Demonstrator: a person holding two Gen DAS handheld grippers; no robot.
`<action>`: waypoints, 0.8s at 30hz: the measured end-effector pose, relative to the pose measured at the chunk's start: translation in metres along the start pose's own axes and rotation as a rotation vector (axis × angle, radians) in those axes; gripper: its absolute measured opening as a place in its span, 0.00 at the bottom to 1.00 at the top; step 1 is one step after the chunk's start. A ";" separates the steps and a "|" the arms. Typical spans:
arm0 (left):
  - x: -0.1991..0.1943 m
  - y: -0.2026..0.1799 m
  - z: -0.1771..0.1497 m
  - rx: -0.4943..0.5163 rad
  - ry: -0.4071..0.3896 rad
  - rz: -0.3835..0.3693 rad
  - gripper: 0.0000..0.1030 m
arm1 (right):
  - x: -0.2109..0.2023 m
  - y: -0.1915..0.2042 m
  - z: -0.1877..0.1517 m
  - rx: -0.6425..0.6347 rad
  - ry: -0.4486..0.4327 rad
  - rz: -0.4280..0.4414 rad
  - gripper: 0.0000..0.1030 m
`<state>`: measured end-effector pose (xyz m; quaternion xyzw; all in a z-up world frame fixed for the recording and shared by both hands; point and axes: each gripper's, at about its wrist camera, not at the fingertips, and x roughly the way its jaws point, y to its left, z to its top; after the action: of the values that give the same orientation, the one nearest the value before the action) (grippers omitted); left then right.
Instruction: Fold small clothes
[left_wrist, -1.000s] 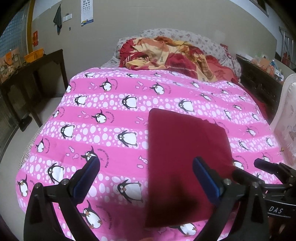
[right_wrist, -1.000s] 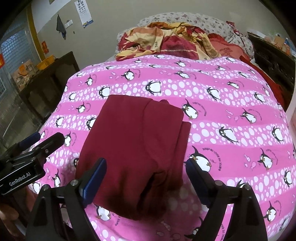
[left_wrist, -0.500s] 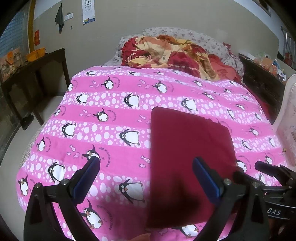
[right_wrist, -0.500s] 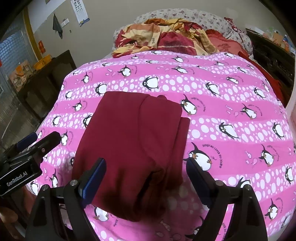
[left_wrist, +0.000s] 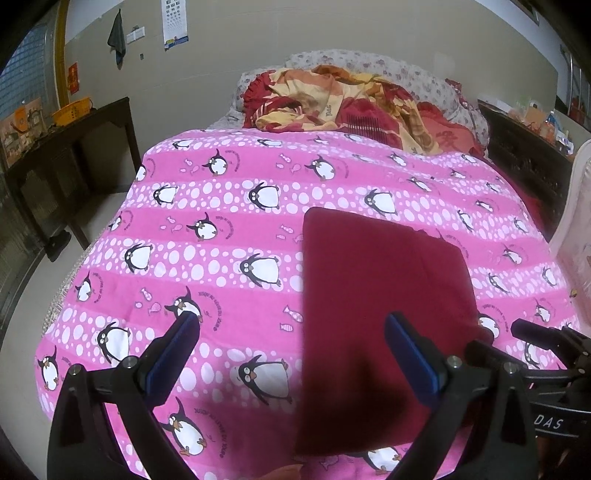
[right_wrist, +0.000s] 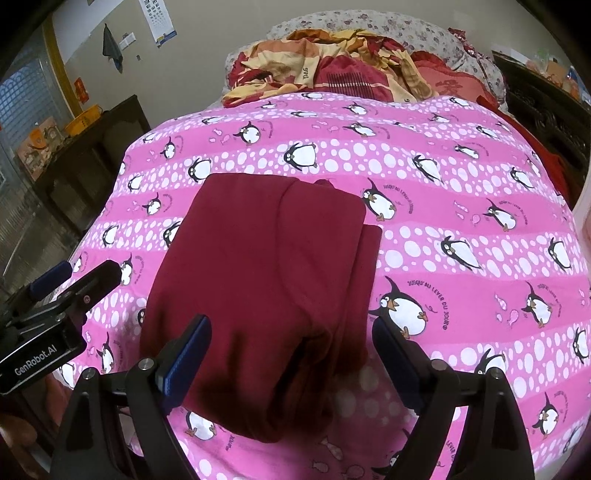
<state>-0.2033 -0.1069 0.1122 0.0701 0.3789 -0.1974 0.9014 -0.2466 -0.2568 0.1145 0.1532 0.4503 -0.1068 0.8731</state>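
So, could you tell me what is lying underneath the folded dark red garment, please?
The dark red garment lies on the pink penguin-print cover, which shows all around it. The patch directly beneath is covered, so anything there cannot be seen.

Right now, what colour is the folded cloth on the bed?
Dark red folded cloth, plain; clearest in the right wrist view.

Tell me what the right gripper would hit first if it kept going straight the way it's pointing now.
Most likely the folded maroon garment. The right gripper is open and empty, its jaws straddling the garment's near end, which lies on the pink penguin blanket. Depth is unclear, so it might skim just above the cloth.
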 end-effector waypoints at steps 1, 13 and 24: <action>0.000 0.001 0.000 -0.001 -0.001 0.001 0.97 | 0.000 0.000 0.000 0.000 0.000 0.000 0.89; 0.005 0.001 -0.003 0.001 0.007 0.009 0.97 | 0.006 0.001 -0.003 0.005 0.012 0.002 0.90; 0.007 0.001 -0.006 0.002 0.014 0.009 0.97 | 0.008 0.000 -0.004 0.006 0.024 0.002 0.90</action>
<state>-0.2022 -0.1064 0.1034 0.0741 0.3846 -0.1932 0.8996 -0.2447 -0.2560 0.1055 0.1573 0.4604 -0.1053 0.8673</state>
